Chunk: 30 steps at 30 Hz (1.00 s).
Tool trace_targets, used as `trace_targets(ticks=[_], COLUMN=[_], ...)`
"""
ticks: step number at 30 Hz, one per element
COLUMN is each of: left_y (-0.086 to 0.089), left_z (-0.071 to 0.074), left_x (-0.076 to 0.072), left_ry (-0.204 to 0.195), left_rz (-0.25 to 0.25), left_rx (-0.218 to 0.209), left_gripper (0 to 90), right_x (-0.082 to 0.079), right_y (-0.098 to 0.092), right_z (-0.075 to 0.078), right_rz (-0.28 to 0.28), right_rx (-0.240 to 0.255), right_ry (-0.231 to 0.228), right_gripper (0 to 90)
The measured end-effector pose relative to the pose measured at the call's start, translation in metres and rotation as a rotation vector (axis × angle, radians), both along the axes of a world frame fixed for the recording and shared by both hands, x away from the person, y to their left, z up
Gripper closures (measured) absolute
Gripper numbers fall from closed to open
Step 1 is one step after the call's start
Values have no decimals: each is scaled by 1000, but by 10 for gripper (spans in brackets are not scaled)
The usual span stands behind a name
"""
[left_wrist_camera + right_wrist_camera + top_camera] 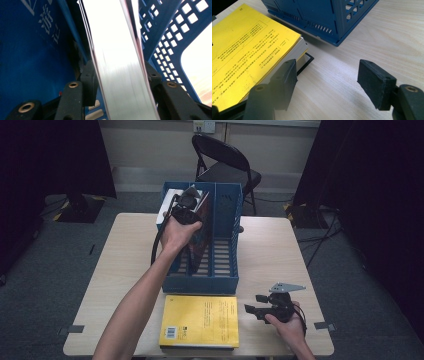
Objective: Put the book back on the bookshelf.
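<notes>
Left gripper [187,200] raised, right gripper [253,308] agape

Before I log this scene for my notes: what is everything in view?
File rack: one, blue, table centre.
Book in rack: one, dark cover, white page edges, standing in a compartment, between the left jaws.
Yellow book: one, flat on a darker book, table's near edge.
Table: one, light wood.
Folding chair: one, black, behind table.
Left gripper: black, at the rack's top.
Right gripper: black, open, beside yellow book.
</notes>
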<state>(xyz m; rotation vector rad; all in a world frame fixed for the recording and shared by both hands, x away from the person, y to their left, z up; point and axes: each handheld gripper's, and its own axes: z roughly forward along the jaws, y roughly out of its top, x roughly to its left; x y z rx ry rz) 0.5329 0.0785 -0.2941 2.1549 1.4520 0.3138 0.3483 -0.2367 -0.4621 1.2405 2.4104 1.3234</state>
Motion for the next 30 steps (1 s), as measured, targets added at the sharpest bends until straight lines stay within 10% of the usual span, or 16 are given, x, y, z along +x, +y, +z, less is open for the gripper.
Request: trace_targets(ticks=[6,18,30], left_y=[12,14,36], left_z=[-2,-8,-39], left_x=[-8,-36,-63], left_ry=[-57,-167,-244], left_rz=[-51,-98,-140], left_rx=[-54,-35,-152], left_gripper=[487,477,480], right_x=[1,0,0], right_y=[1,2,5], right_z=[0,0,0], right_rz=[2,0,2], right_rx=[-3,-4,-7], right_ry=[1,3,4], right_gripper=[315,314,314])
